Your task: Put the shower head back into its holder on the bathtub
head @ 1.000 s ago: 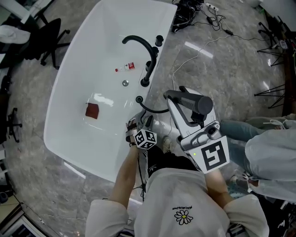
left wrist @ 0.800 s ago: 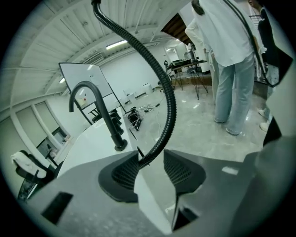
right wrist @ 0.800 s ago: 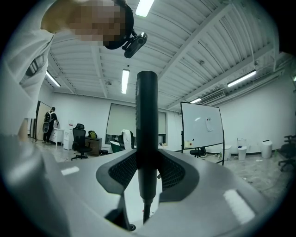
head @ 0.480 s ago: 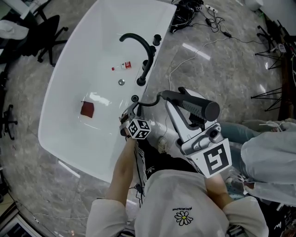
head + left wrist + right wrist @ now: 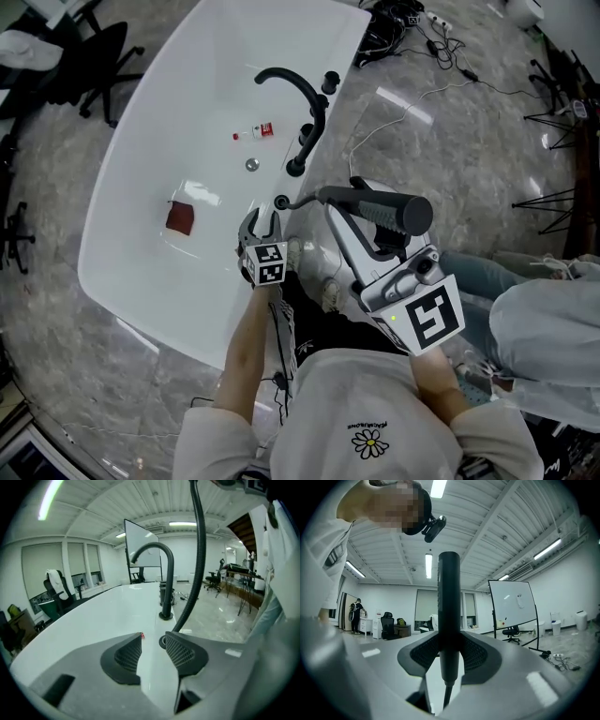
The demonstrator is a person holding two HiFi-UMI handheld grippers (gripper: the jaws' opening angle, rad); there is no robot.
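Hose point(image 5: 199, 564) runs out of frame above the left gripper point(image 5: 153, 639), whose empty jaws have just been opening, holder point(image 5: 162, 642) just ahead. Right gripper point(image 5: 449, 654) clamps the shower head point(image 5: 449, 606). Bathtub point(image 5: 169, 112) ahead holds bottle point(image 5: 255, 133), red block point(image 5: 181, 217).

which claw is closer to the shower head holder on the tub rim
Left. The left claw, jaws just opened further and empty, points at the holder from close by. The right claw, shut on the shower head, is farther off, outside the tub.
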